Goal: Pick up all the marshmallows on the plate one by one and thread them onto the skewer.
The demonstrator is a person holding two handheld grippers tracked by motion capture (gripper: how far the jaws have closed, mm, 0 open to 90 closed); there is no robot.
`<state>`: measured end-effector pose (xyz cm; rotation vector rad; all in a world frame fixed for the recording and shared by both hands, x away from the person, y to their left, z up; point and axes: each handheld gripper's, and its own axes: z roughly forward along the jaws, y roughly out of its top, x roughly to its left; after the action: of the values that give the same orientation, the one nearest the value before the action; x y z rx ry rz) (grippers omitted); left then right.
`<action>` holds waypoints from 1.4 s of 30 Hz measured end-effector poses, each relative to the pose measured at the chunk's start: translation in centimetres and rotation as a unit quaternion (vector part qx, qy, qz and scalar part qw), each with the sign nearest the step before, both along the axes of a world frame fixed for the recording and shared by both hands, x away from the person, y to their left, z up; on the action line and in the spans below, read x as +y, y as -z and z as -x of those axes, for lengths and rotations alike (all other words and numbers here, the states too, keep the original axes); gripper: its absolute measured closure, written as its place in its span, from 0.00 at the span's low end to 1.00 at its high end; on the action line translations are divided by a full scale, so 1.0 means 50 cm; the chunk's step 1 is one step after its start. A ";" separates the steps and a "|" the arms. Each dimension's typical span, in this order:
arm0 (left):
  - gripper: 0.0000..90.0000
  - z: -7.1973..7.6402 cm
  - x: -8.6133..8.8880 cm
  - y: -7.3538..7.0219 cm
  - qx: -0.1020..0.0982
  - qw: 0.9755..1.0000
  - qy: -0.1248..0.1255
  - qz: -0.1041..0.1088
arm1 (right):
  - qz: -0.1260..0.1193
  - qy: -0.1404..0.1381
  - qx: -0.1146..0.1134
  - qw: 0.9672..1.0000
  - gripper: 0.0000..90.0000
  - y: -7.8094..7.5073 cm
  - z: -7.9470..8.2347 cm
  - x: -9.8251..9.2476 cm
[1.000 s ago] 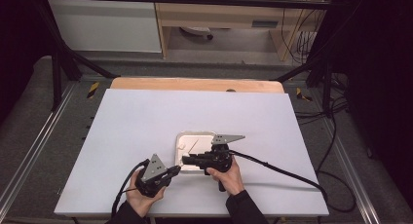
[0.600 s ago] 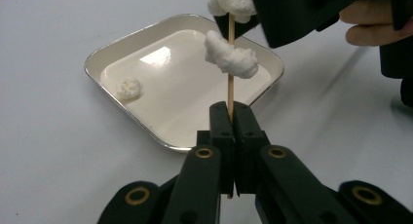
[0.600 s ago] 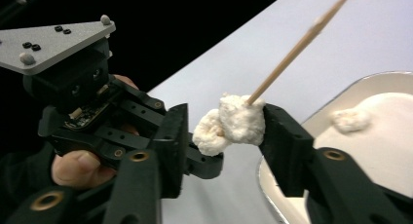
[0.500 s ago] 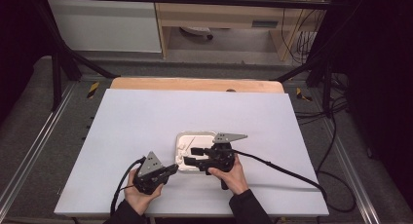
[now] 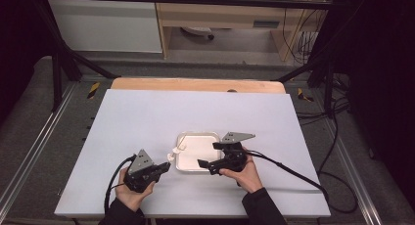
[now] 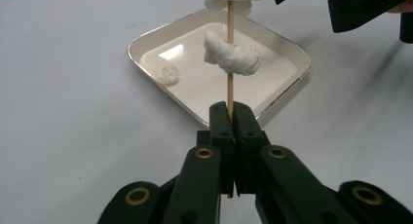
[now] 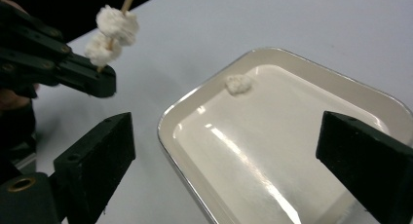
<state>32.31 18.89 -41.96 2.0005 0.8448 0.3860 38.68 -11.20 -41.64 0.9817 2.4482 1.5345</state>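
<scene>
Two marshmallows point(image 6: 231, 56) on one skewer point(image 6: 230, 95) – left tool point(image 6: 233, 118) clamps it | one loose marshmallow point(image 6: 166, 73) in tray point(image 6: 287, 85) | right tool point(image 7: 229, 170) just opening – empty

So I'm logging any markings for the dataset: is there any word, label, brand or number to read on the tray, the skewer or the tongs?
None can be read: the white tray, the wooden skewer, the left tongs and the right tongs bear no lettering.
A small plate on the wooden shelf: too blurred to read.
</scene>
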 end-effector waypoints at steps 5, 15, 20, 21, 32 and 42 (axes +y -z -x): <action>0.99 -0.004 0.015 -0.003 0.012 1.000 0.002 -0.002 | 0.033 0.003 -0.007 0.999 0.05 0.007 -0.003 0.000; 0.99 -0.003 0.041 -0.003 0.014 1.000 -0.001 -0.003 | 0.037 0.033 -0.012 0.999 0.02 -0.013 -0.030 0.020; 0.99 -0.005 0.046 0.000 0.015 1.000 0.000 -0.005 | 0.048 0.038 -0.009 0.998 0.01 -0.016 -0.051 0.053; 0.99 -0.005 0.047 0.001 0.014 1.000 -0.001 -0.004 | 0.049 0.037 -0.009 0.998 0.01 -0.016 -0.055 0.060; 0.99 -0.009 0.054 0.002 0.014 1.000 -0.007 -0.001 | 0.088 0.051 -0.004 0.995 0.03 0.003 -0.094 0.122; 0.99 -0.012 0.056 0.003 0.017 1.000 -0.010 -0.001 | 0.093 0.048 0.000 0.995 0.10 0.015 -0.110 0.149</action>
<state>32.91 21.70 -42.12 2.0062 0.8861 0.3644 44.19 -3.76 -42.39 1.0483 2.4498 1.2520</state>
